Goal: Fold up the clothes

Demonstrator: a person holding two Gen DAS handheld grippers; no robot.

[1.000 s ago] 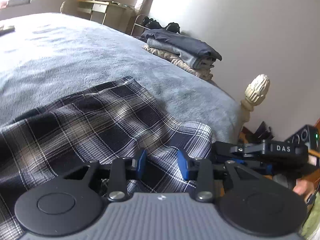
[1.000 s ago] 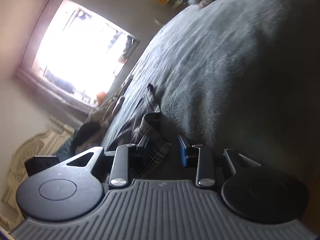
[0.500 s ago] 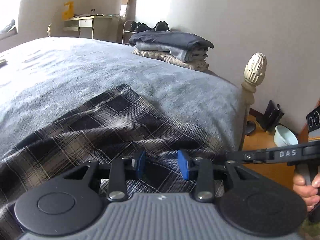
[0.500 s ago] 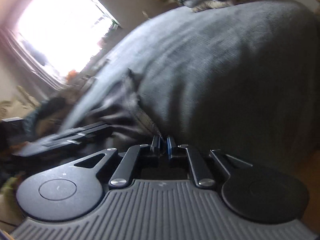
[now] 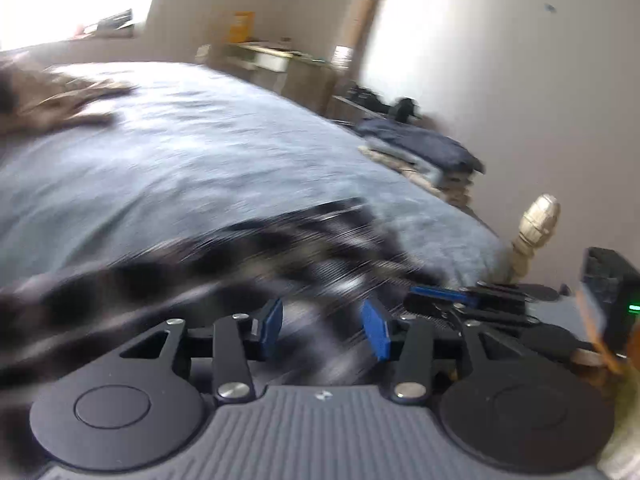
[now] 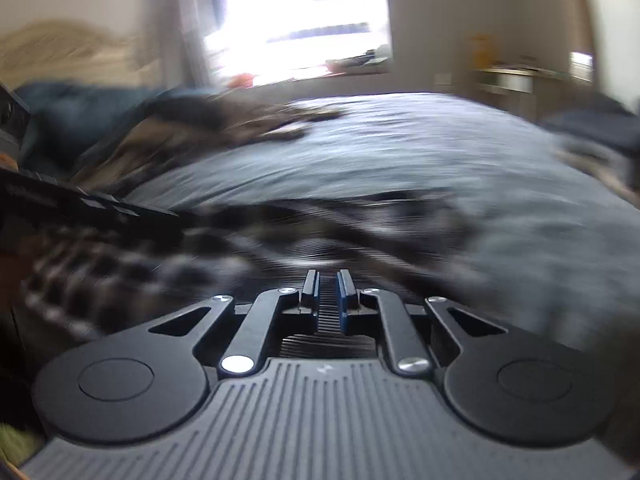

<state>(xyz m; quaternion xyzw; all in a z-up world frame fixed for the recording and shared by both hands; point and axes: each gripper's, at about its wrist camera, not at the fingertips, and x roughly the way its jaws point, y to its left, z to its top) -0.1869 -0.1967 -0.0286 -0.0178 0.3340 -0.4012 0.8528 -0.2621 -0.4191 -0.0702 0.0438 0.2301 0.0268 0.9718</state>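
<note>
The plaid garment (image 5: 248,264) was seen spread at the near edge of the bed (image 5: 200,152), reaching twd the near right corner by the bedpost (image 5: 534,228); both views were badly blurred. The left gripper (image 5: 322,330) was held just over the cloth w/ its jaws partway apart, having just been opening; nothing was seen pinched btwn its blue pads (image 5: 270,328). The right gripper (image 6: 328,294) was nearly closed, a thin gap left btwn the pads; plaid fabric lay right at its tips, but whether any was gripped couldn't be told. A stack of folded clothes (image 5: 424,156) was seen at the bed's far right edge, and a crumpled pile (image 6: 192,128) at the far left, below the window (image 6: 304,20).
</note>
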